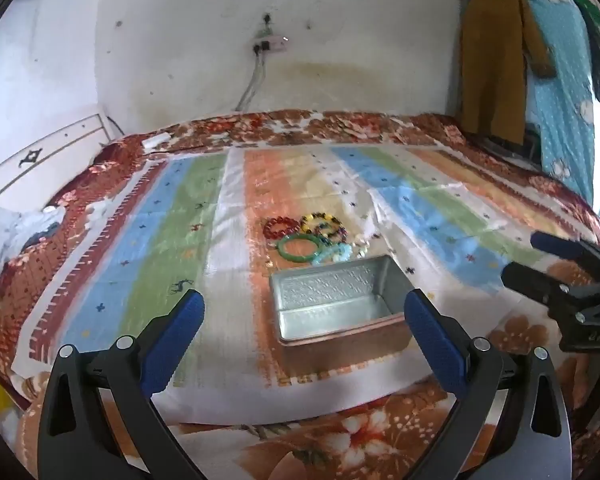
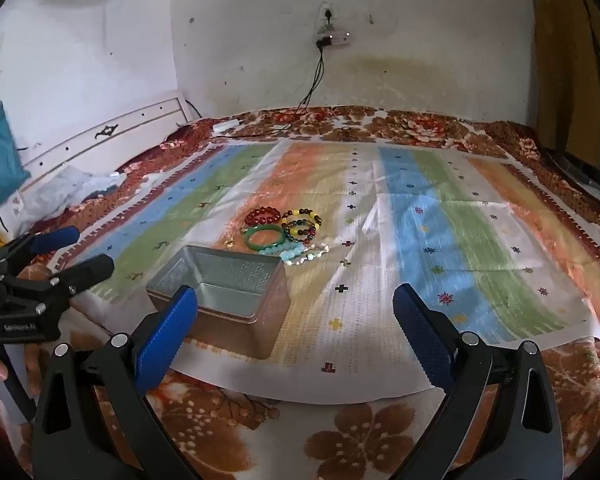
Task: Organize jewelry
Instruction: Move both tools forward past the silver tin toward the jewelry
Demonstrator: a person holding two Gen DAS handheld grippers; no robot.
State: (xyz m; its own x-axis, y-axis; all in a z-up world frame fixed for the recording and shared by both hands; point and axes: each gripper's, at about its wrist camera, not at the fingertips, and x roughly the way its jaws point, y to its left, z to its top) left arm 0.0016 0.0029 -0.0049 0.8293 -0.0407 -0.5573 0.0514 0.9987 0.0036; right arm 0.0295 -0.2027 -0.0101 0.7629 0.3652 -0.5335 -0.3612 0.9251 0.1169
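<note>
A bed (image 2: 372, 432) carries a striped cloth (image 2: 440, 240), metal tin (image 2: 236, 276), apparently beaded bracelets (image 2: 288, 232).

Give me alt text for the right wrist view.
The right gripper hangs open and empty over a striped cloth, short of an open, empty metal tin. Beaded bracelets lie clustered just beyond the tin; the left gripper, open, enters at left.
</note>
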